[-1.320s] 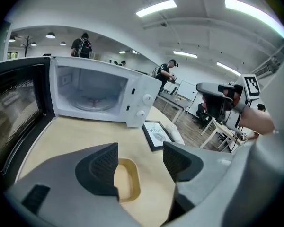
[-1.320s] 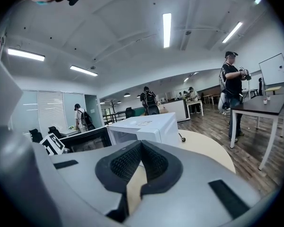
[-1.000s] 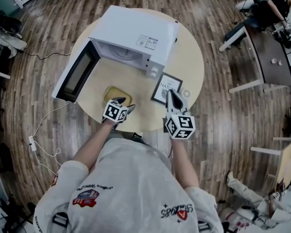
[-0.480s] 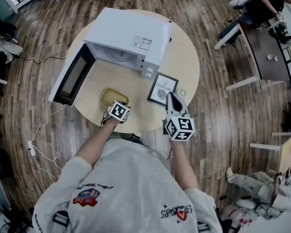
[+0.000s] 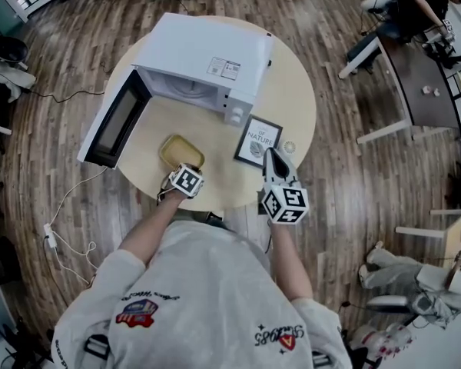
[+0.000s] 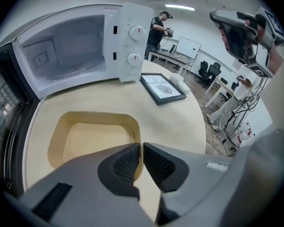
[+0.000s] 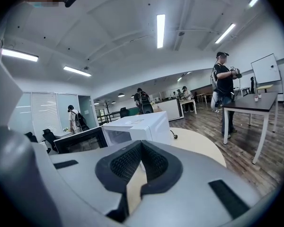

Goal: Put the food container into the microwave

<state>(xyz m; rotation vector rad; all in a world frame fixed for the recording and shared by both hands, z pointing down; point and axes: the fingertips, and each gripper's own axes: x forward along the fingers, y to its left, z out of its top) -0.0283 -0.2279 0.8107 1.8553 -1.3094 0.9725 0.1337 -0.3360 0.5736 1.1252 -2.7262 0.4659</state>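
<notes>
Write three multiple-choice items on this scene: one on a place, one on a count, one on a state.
1. Relative to the microwave, the food container lies: A) inside it; B) on the table before it; C) on top of it.
2. Knobs on the microwave's panel: A) one; B) four; C) two.
3. The microwave's door is: A) open; B) shut; C) missing.
Key: 1 B, it sits on the tabletop outside the cavity; 2 C, the left gripper view shows two dials; 3 A, it swings wide, baring the cavity.
</notes>
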